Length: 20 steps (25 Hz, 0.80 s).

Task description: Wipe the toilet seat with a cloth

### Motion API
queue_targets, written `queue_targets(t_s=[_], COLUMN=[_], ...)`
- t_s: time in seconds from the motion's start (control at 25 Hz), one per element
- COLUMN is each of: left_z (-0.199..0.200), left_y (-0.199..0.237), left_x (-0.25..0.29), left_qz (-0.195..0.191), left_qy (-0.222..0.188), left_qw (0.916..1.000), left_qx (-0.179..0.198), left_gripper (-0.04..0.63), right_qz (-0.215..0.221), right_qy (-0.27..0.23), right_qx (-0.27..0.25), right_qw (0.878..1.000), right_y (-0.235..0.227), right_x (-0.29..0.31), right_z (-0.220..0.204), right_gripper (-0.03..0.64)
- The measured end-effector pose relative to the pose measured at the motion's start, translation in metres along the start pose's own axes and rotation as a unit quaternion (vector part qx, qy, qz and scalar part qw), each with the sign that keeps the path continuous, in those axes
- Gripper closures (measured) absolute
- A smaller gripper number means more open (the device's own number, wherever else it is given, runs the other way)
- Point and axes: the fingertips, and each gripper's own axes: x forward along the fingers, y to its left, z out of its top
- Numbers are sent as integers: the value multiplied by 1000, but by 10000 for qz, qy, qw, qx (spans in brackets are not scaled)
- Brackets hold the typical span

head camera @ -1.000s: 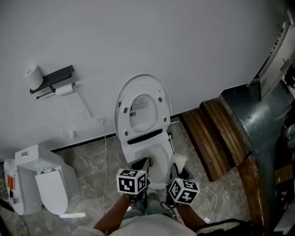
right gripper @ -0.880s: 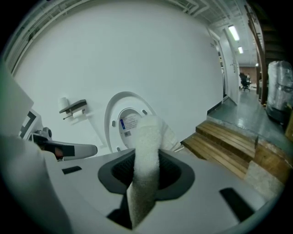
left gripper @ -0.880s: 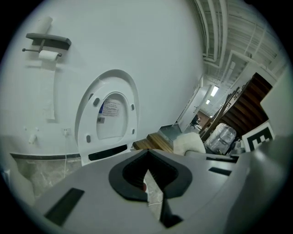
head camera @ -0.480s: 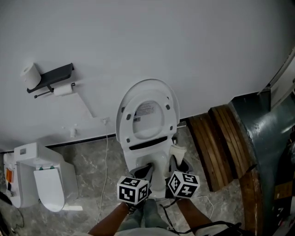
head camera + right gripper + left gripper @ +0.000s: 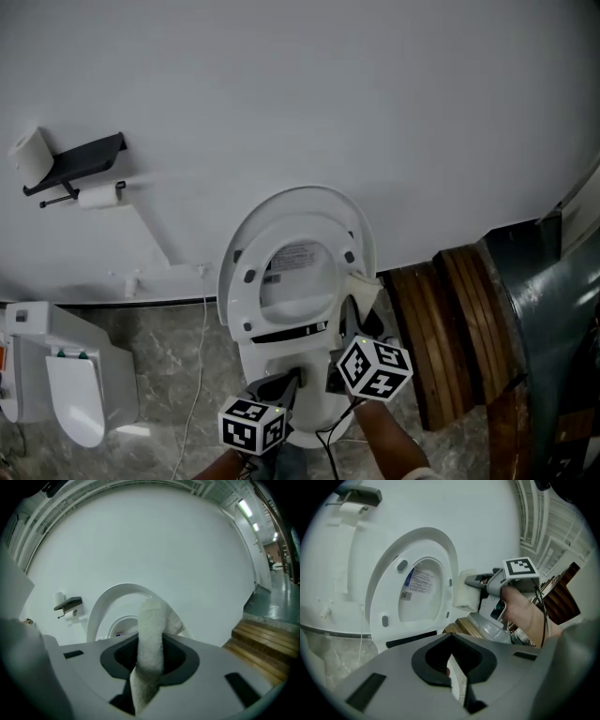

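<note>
The white toilet stands against the wall with its seat and lid raised upright. My right gripper is shut on a folded white cloth, which sits against the right edge of the raised seat. In the right gripper view the cloth sticks up between the jaws, in front of the seat. My left gripper is lower, over the bowl's front, shut with nothing in it. The left gripper view shows the raised seat, the cloth and the right gripper beside it.
A dark paper holder with rolls hangs on the wall at left. A white unit with a lid stands on the floor at left. Wooden steps and a grey metal structure lie to the right. A thin cable runs down the wall.
Both grippers have moved forward toward the raised seat. The right one has carried the cloth up to the seat's right edge. The left one has sunk lower in the view.
</note>
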Motion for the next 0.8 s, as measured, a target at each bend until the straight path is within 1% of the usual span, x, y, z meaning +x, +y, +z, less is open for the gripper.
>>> queue_targets(t_s=[0.2, 0.36, 0.52, 0.68, 0.8], left_z=[5, 17, 27, 36, 39], left_y=[19, 25, 28, 35, 41], left_x=[16, 18, 16, 17, 20], left_qz=[174, 300, 405, 494, 539], left_qy=[-78, -204, -273, -395, -526], left_qw=[9998, 9993, 9987, 9978, 9968], left_qx=[-54, -116, -153, -173, -267], left_gripper=[597, 597, 597, 597, 597], right_qz=[364, 701, 1033, 1135, 1108], right_qy=[-134, -297, -371, -397, -377], right_qx=[-134, -345, -517, -599, -516], right_qw=[9992, 9965, 9926, 9909, 9918], right_y=[19, 48, 76, 89, 89], right_x=[37, 56, 71, 86, 96], right_z=[22, 52, 70, 76, 70], right_gripper=[517, 517, 517, 517, 517])
